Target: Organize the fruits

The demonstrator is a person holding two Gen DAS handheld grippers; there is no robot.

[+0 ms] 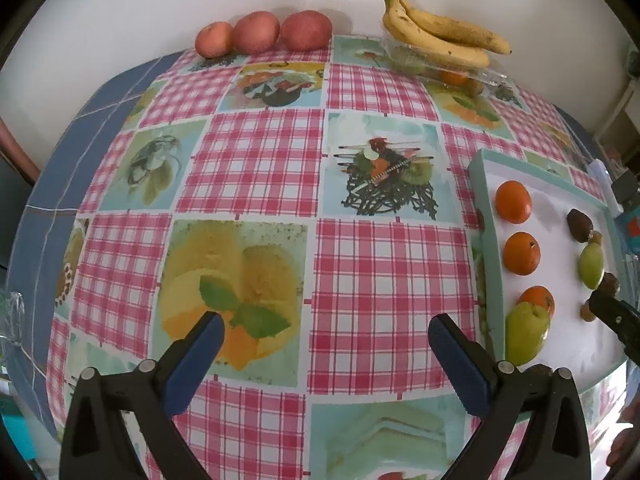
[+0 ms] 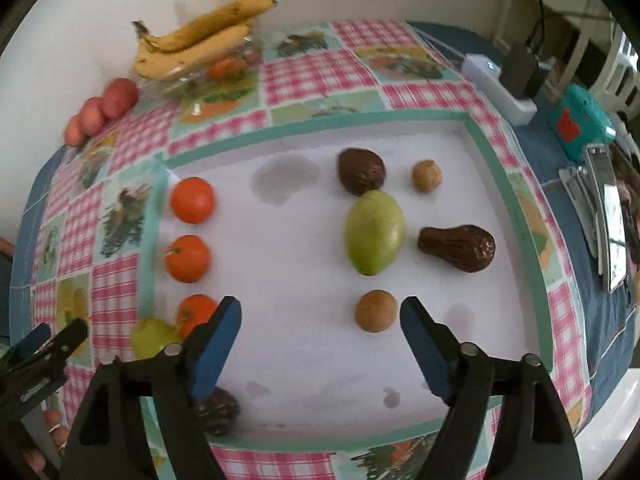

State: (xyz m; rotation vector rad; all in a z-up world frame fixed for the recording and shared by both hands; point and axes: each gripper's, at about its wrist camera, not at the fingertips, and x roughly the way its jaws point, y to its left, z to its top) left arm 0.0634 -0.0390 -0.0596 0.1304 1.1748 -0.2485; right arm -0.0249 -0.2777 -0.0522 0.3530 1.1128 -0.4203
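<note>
Left wrist view: the left gripper (image 1: pixel 326 332) hangs over the checked cloth of the worktop (image 1: pixel 256 168), its blue fingers (image 1: pixel 200 360) spread wide with nothing between them. At the far edge, against the wall, three red fruits (image 1: pixel 264 34) sit in a row, and to their right a bunch of bananas (image 1: pixel 436 36) lies on a clear plastic box (image 1: pixel 452 74). At the right edge of the view stands the white tray (image 1: pixel 576 336) with its green rim. Along the tray's near-left side three oranges (image 1: pixel 520 252) form a column, and a green pear (image 1: pixel 524 334) touches the nearest one. A tip of the other gripper reaches in over the tray from the right.

Right wrist view: the right gripper (image 2: pixel 320 320) is above the tray (image 2: pixel 280 280), fingers (image 2: pixel 218 348) spread apart and gripping nothing. A small round brown fruit (image 2: pixel 376 311) rests on the tray between the fingertips, nearer the right one, untouched. Beyond it lies a large green fruit (image 2: pixel 374 232), with a dark brown fruit (image 2: pixel 361 171) touching its far end, a dark pear-shaped fruit (image 2: pixel 458 248) to its right, and a small tan fruit (image 2: pixel 427 176) toward the far right corner. The oranges line the tray's left side. A dark fruit (image 2: pixel 220 410) sits partly hidden under the left finger at the near edge.
</note>
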